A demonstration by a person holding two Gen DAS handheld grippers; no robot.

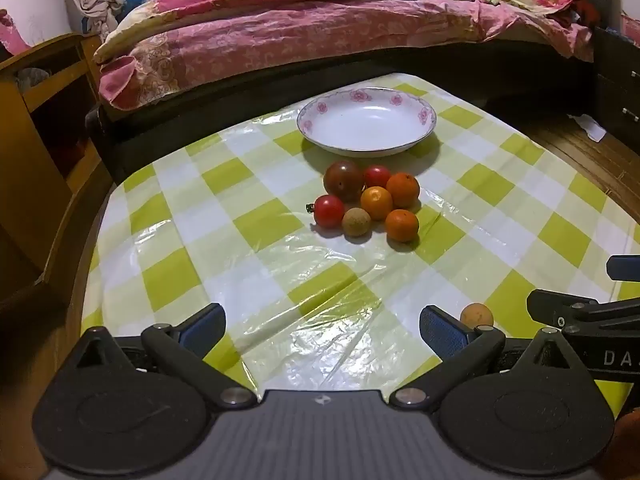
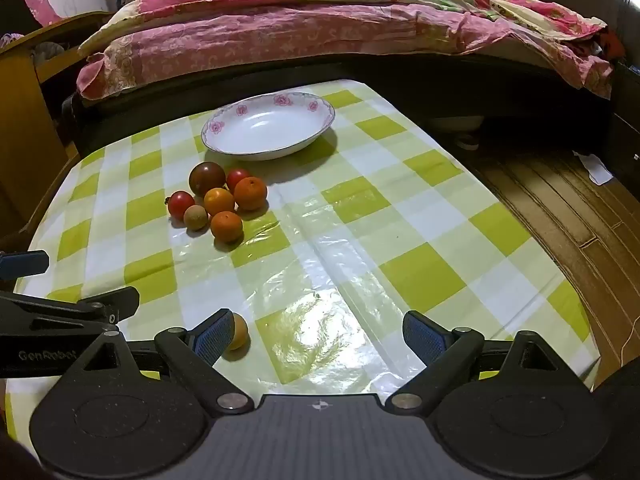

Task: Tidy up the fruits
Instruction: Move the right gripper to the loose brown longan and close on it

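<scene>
A cluster of several small fruits [image 1: 370,202] lies on the checked tablecloth: a dark tomato [image 1: 343,180], red tomatoes, oranges and a tan longan [image 1: 357,222]. It also shows in the right wrist view [image 2: 220,204]. A white floral plate [image 1: 366,122] [image 2: 268,124] stands empty just behind them. A lone tan fruit [image 1: 476,315] [image 2: 239,332] lies near the front, beside the fingers. My left gripper [image 1: 322,326] is open and empty. My right gripper [image 2: 318,334] is open and empty.
The table [image 1: 248,256] has a green and white plastic cover. A bed with a pink quilt [image 1: 320,28] runs behind it. A wooden cabinet [image 1: 36,128] stands at the left. Wooden floor [image 2: 568,208] lies to the right.
</scene>
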